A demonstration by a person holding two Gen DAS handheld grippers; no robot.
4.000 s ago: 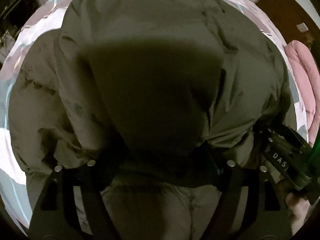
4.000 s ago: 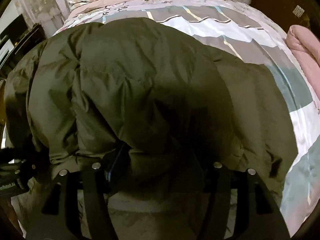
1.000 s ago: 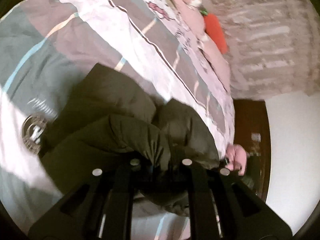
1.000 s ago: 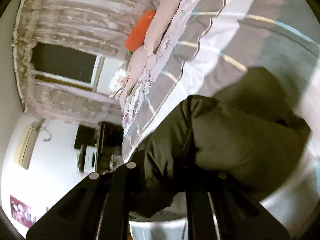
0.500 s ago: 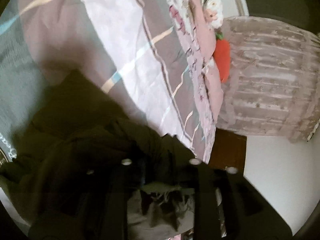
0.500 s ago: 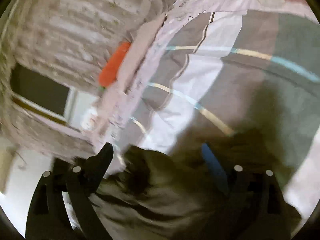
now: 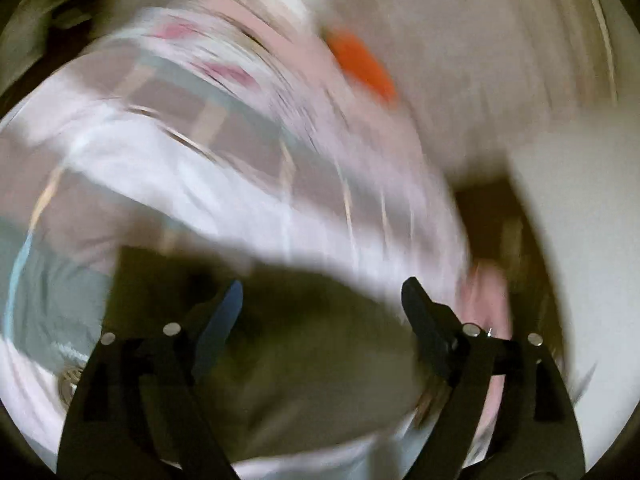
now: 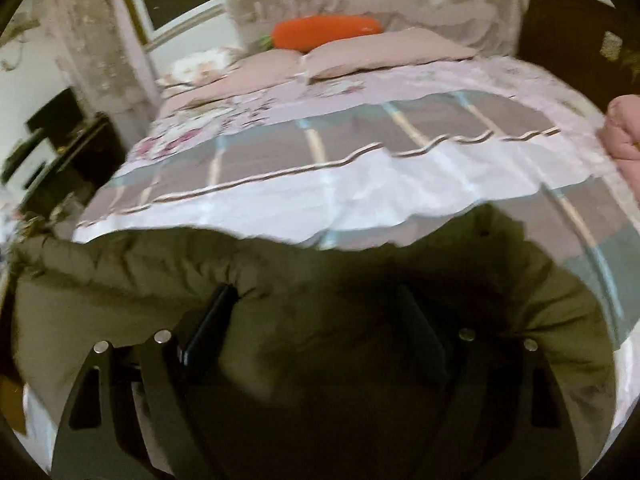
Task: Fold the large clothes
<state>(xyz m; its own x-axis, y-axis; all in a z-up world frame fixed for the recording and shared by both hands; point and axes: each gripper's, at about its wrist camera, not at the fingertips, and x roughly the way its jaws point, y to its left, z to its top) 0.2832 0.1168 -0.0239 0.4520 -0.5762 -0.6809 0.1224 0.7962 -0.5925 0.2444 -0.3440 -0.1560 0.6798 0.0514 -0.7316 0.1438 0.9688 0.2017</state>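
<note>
Fingers of the left gripper [image 7: 320,300] stand spread wide, with nothing pinched between them; the olive puffy jacket [image 7: 304,344] lies below and between them, smeared by motion blur. On the right gripper [image 8: 316,312] the black fingers are likewise far apart, and the jacket [image 8: 360,320] bulges up between and around them, its soft quilted edge rolled over the left fingertip [image 8: 218,300]; no part looks clamped. Matte, wrinkled padding makes up the jacket, heaped at the near end of the bed. Beyond it stretches a smooth bedspread [image 8: 360,188] in white, grey, mauve and teal bands, then flat pink pillows [image 8: 384,50] and an orange carrot-shaped cushion [image 8: 324,32].
</note>
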